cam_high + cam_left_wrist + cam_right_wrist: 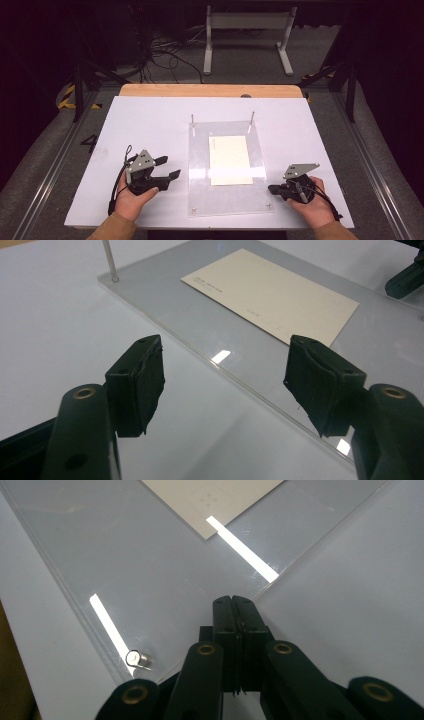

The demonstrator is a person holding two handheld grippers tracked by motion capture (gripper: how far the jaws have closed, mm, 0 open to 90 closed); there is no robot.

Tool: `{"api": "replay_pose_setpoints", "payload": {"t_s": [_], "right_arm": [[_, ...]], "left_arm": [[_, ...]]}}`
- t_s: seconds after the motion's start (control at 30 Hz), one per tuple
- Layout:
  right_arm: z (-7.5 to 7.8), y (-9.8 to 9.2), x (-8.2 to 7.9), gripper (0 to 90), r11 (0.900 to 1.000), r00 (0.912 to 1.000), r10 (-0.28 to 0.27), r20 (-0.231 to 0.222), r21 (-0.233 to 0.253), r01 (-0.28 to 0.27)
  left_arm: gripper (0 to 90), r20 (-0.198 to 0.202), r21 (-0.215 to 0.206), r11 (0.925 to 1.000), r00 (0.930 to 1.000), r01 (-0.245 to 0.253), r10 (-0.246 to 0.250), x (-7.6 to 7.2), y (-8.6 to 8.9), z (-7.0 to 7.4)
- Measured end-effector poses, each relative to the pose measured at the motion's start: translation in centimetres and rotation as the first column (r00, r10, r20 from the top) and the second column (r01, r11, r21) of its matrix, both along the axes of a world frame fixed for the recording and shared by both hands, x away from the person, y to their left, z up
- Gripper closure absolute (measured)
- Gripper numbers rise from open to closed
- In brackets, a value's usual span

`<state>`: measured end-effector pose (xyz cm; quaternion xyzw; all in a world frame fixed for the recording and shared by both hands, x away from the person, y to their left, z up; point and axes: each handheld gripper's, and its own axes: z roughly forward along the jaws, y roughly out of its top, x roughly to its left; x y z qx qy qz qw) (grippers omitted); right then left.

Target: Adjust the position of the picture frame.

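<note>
Black pads (142,382) of the left gripper (162,169) stand spread wide, straddling the near left edge of the clear acrylic sheet (200,150), seemingly ready to grip it. The right gripper (274,189) has its jaws pressed together, empty, at the sheet's right edge. A cream card (229,159) lies mid-sheet, on the white table (150,120).

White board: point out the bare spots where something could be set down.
Bare: the white board left of the clear plate, behind the left tongs, and right of it, behind the right tongs. Crowded: the plate's middle, under the card, and its two far pins.
</note>
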<state>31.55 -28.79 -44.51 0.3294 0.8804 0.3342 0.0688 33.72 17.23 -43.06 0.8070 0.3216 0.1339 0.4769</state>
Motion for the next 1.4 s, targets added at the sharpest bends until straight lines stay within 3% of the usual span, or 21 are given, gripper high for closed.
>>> {"api": "replay_pose_setpoints", "payload": {"t_s": [0.23, 0.3, 0.33, 0.43, 0.53, 0.63, 0.77, 0.83, 0.87, 0.9, 0.93, 1.03, 1.17, 1.23, 1.33, 1.37, 1.4], "right_arm": [[-0.1, 1.2, -0.3, 89.1, 1.000, 0.9998, 0.015, 0.011, 0.001, -0.015], [0.0, 1.3, -0.4, 79.4, 1.000, 0.9994, 0.010, 0.034, -0.013, -0.010], [0.1, 1.1, -0.6, 73.6, 1.000, 0.9995, 0.001, 0.031, 0.003, -0.001], [0.6, 1.0, -1.2, 72.7, 0.999, 0.9978, 0.039, 0.054, 0.027, -0.041], [1.2, 1.5, -2.5, 69.0, 0.988, 0.9902, 0.130, 0.050, 0.079, -0.134], [0.9, 1.9, -2.9, 68.8, 0.982, 0.9835, 0.175, 0.046, 0.066, -0.178], [0.2, 2.1, -2.9, 70.2, 0.977, 0.9779, 0.206, 0.037, 0.044, -0.207], [0.1, 2.1, -3.0, 72.6, 0.974, 0.9746, 0.219, 0.044, 0.045, -0.221], [0.1, 2.1, -3.0, 74.3, 0.972, 0.9719, 0.230, 0.049, 0.042, -0.233], [0.1, 2.3, -3.2, 77.0, 0.968, 0.9682, 0.245, 0.050, 0.038, -0.247], [0.1, 2.3, -3.2, 77.9, 0.968, 0.9672, 0.247, 0.058, 0.032, -0.249], [0.0, 2.2, -3.2, 81.5, 0.969, 0.9681, 0.242, 0.063, 0.029, -0.245], [0.0, 2.1, -3.2, 82.6, 0.970, 0.9684, 0.241, 0.065, 0.031, -0.243], [0.0, 2.1, -3.3, 82.7, 0.968, 0.9671, 0.245, 0.068, 0.028, -0.248], [0.1, 2.1, -3.6, 82.6, 0.964, 0.9649, 0.260, 0.040, 0.042, -0.261], [0.1, 2.1, -3.7, 82.5, 0.963, 0.9640, 0.264, 0.031, 0.045, -0.265], [0.1, 2.1, -4.0, 82.5, 0.959, 0.9604, 0.278, 0.019, 0.053, -0.278]], "left_arm": [[31.2, -0.018, 0.008, 0.9997, 0.9996, 0.023, -0.023, -1.0, 0.3, -0.6], [31.4, -0.035, 0.008, 0.9988, 0.9982, 0.049, -0.048, -1.6, 0.1, -0.8], [32.2, -0.033, 0.022, 0.9967, 0.9964, 0.079, -0.078, -2.2, -0.2, -0.9], [33.5, -0.040, 0.023, 0.9925, 0.9921, 0.120, -0.119, -2.8, -0.6, -1.1], [35.9, -0.061, 0.026, 0.9818, 0.9806, 0.188, -0.186, -3.4, -1.3, -1.4], [37.5, -0.090, 0.031, 0.9668, 0.9641, 0.254, -0.250, -3.8, -2.4, -2.0], [41.8, -0.114, 0.068, 0.9492, 0.9476, 0.307, -0.298, -4.1, -3.2, -2.7], [51.1, -0.134, 0.082, 0.9335, 0.9320, 0.349, -0.337, -4.2, -3.6, -3.0], [54.8, -0.139, 0.093, 0.9284, 0.9279, 0.360, -0.346, -4.3, -3.8, -3.1], [62.1, -0.141, 0.108, 0.9189, 0.9208, 0.379, -0.364, -4.5, -4.0, -3.2], [66.0, -0.138, 0.120, 0.9047, 0.9094, 0.409, -0.392, -4.7, -4.4, -3.2], [72.9, -0.132, 0.128, 0.9030, 0.9094, 0.410, -0.394, -4.7, -4.4, -3.2], [80.3, -0.159, 0.085, 0.9100, 0.9072, 0.406, -0.390, -4.3, -4.0, -3.5], [82.5, -0.168, 0.083, 0.9089, 0.9047, 0.409, -0.392, -4.3, -3.9, -3.5], [83.2, -0.204, 0.064, 0.8942, 0.8829, 0.443, -0.423, -4.4, -3.8, -3.4], [83.3, -0.226, 0.053, 0.8870, 0.8706, 0.459, -0.437, -4.5, -3.7, -3.3], [83.4, -0.234, 0.053, 0.8839, 0.8662, 0.465, -0.441, -4.6, -3.7, -3.3]]}}
